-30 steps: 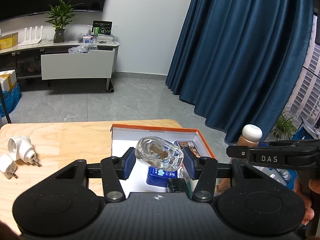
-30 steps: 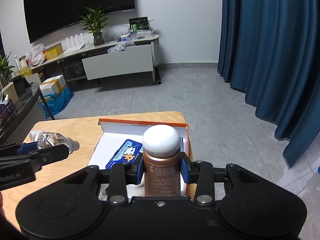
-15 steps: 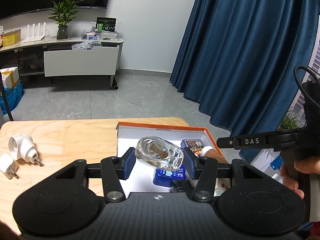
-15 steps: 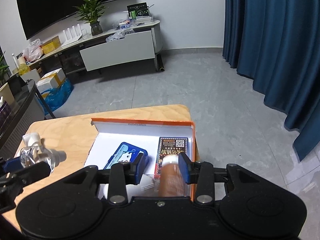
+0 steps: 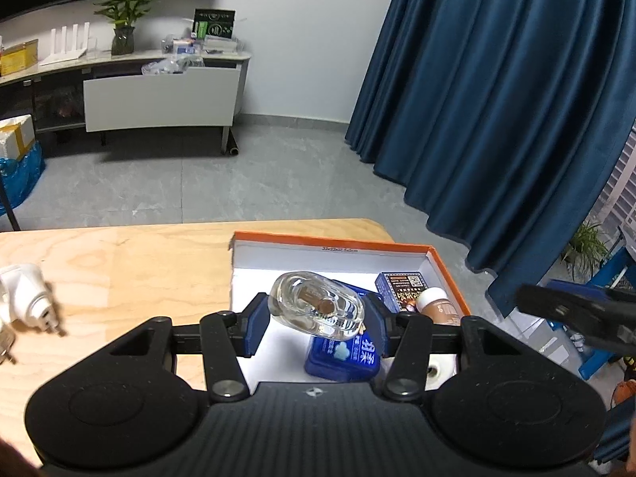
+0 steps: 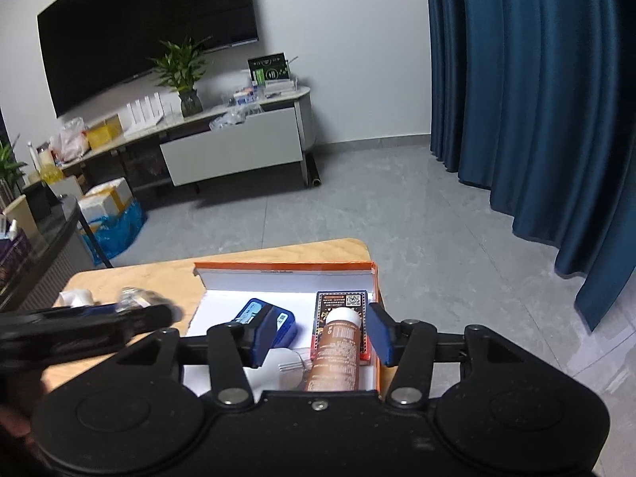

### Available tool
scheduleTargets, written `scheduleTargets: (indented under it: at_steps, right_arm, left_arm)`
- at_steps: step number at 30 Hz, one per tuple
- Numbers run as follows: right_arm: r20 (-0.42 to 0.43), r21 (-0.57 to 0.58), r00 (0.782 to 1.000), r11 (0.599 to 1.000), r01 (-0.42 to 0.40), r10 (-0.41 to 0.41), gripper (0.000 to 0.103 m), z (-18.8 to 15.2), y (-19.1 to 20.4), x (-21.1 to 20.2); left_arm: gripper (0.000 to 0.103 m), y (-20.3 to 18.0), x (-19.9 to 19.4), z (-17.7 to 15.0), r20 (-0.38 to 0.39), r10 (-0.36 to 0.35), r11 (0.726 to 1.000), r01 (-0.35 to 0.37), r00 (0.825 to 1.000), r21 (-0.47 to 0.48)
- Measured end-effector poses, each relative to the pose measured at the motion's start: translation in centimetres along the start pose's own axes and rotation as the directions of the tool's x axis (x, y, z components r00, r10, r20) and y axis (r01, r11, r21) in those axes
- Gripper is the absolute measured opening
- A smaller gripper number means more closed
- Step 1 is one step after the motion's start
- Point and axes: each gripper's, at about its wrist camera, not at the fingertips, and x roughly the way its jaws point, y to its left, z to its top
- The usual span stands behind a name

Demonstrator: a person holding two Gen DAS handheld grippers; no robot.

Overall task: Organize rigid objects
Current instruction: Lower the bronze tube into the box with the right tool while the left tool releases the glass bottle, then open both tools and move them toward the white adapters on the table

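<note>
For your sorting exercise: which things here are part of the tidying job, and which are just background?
Job: orange box; clear bottle in left gripper; brown bottle; blue case; white plugs.

Background: curtain; potted plant; TV.

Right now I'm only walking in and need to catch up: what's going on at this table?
A person is sorting things into an orange box. The left gripper holds a clear bottle over it. The right gripper is opening around a brown bottle lying in the box. Two white plugs wait on the table.
</note>
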Motion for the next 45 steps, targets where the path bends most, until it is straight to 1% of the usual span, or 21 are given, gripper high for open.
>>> scheduleTargets:
  at_steps: [5, 8, 10, 12, 15, 18, 22, 28, 30, 34, 39, 40, 42, 45]
  right_arm:
    - [0.028, 0.022, 1.0, 1.0, 0.002, -0.003, 0.063, -0.3, -0.4, -1.0]
    - [0.037, 0.029, 0.999, 1.0, 0.009, -0.01, 0.063, -0.4, -0.5, -1.4]
    - [0.042, 0.033, 0.999, 0.999, 0.012, -0.013, 0.063, -0.5, -0.5, -1.6]
    - [0.048, 0.036, 0.999, 0.999, 0.017, -0.018, 0.063, -0.4, -0.4, -1.9]
    - [0.056, 0.026, 0.998, 0.999, 0.02, -0.021, 0.063, -0.5, -0.2, -2.3]
    - [0.063, 0.019, 0.998, 1.0, 0.018, -0.019, 0.067, -0.5, 0.1, -2.5]
    - [0.057, 0.0, 0.998, 1.0, -0.005, 0.005, 0.067, -0.6, 1.5, -2.4]
    - [0.019, -0.053, 0.998, 0.997, -0.062, 0.064, 0.074, -1.4, 5.2, -1.1]
    - [0.002, -0.064, 0.997, 0.995, -0.082, 0.083, 0.077, -1.8, 6.6, -0.5]
    - [-0.037, -0.097, 0.992, 0.987, -0.124, 0.121, 0.077, -2.6, 9.7, 0.5]
    - [-0.072, -0.155, 0.984, 0.973, -0.173, 0.164, 0.077, -3.5, 12.7, 1.0]
    - [-0.074, -0.163, 0.983, 0.97, -0.179, 0.169, 0.078, -3.6, 13.2, 1.0]
    - [-0.08, -0.17, 0.981, 0.967, -0.188, 0.177, 0.078, -4.0, 13.6, 1.0]
    - [-0.087, -0.18, 0.979, 0.964, -0.195, 0.182, 0.078, -4.3, 14.1, 1.2]
  left_arm:
    - [0.052, -0.6, 1.2, 1.3, 0.005, -0.044, 0.999, 0.044, 0.999, -0.019]
    - [0.051, -1.3, 1.6, 2.0, 0.012, -0.099, 0.995, 0.099, 0.995, -0.032]
    - [0.062, -1.7, 1.7, 2.2, 0.012, -0.123, 0.992, 0.123, 0.992, -0.032]
    - [0.062, -2.0, 1.5, 1.9, 0.016, -0.136, 0.99, 0.137, 0.991, -0.03]
    - [0.062, -1.8, 0.8, 1.5, 0.025, -0.125, 0.992, 0.125, 0.992, -0.023]
    - [0.063, -1.2, -0.2, 1.3, 0.028, -0.09, 0.996, 0.091, 0.996, -0.026]
    - [0.066, 0.1, -2.3, 0.6, 0.046, -0.028, 0.999, 0.029, 0.999, -0.022]
    - [0.074, 2.7, -5.4, -1.2, 0.054, 0.07, 0.996, -0.068, 0.996, -0.053]
    - [0.074, 3.9, -6.1, -1.6, 0.047, 0.095, 0.993, -0.092, 0.994, -0.076]
    - [0.076, 6.0, -7.6, -2.2, 0.048, 0.137, 0.984, -0.13, 0.989, -0.125]
    - [0.082, 9.5, -9.6, -4.1, 0.062, 0.227, 0.96, -0.212, 0.972, -0.183]
    - [0.084, 10.3, -9.8, -4.5, 0.059, 0.251, 0.952, -0.235, 0.966, -0.198]
    - [0.086, 12.1, -10.0, -5.2, 0.048, 0.298, 0.93, -0.279, 0.953, -0.238]
    - [0.091, 14.2, -10.0, -5.9, 0.039, 0.366, 0.898, -0.342, 0.93, -0.276]
